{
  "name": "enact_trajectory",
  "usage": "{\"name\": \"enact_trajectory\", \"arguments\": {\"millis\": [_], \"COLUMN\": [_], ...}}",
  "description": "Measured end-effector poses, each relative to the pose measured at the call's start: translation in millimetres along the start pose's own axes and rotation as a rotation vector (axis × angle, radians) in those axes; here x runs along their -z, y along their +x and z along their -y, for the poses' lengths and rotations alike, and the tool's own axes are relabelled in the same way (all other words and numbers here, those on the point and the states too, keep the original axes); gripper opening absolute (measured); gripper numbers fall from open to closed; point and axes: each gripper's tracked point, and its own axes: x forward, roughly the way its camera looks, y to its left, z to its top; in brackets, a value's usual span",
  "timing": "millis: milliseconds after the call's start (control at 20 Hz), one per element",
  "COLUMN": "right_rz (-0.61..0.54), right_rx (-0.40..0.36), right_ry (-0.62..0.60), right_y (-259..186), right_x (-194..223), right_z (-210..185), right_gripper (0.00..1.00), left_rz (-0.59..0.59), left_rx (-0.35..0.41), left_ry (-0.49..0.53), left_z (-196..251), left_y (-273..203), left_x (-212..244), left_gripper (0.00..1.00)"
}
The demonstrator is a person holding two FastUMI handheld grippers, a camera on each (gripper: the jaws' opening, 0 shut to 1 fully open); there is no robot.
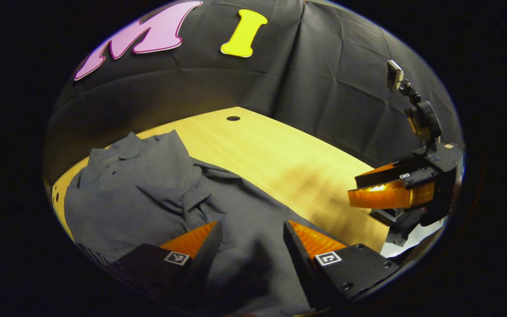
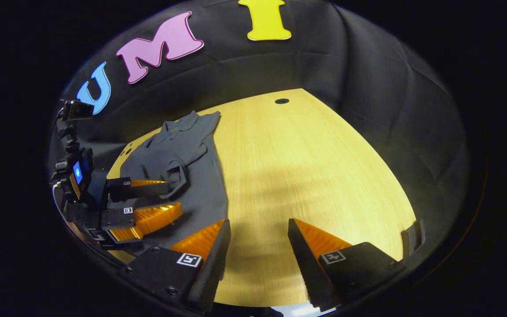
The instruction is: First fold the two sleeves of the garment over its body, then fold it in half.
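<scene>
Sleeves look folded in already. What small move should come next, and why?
Probably lower the left gripper onto the garment's near hem and close. Its fingers are open above the cloth, both sleeves seem folded over the body, and the right gripper hangs open over bare table.

Two fisheye cameras, one riding each gripper
Left gripper view looks close down over the garment [image 1: 156,189]; right gripper view faces across the table [image 2: 306,167] from beside it; both share garment, table, booth wall.
</scene>
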Motion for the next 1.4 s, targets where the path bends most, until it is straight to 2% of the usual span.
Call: {"name": "enact_trajectory", "arguments": {"millis": [100, 200, 600, 1050, 1400], "right_rz": [-0.01, -0.016, -0.076, -0.116, -0.139], "right_rx": [-0.016, -0.031, -0.038, 0.053, 0.086], "right_ry": [-0.001, 0.001, -0.016, -0.038, -0.025], "right_y": [-2, -4, 1, 7, 13], "right_x": [5, 10, 48, 73, 86], "right_z": [-10, -21, -63, -72, -76], "right_gripper": [0.83, 0.86, 0.87, 0.87, 0.87], "left_rz": [0.001, -0.014, -0.069, -0.076, -0.109], "left_rx": [-0.026, -0.064, -0.204, -0.476, -0.591], "left_ry": [-0.016, -0.02, -0.111, -0.297, -0.366], "left_z": [-4, -12, -58, -167, -228], "left_y": [-13, -27, -117, -229, -275], "left_x": [6, 18, 86, 153, 191], "left_gripper": [0.96, 0.96, 0.96, 0.96, 0.96]}}
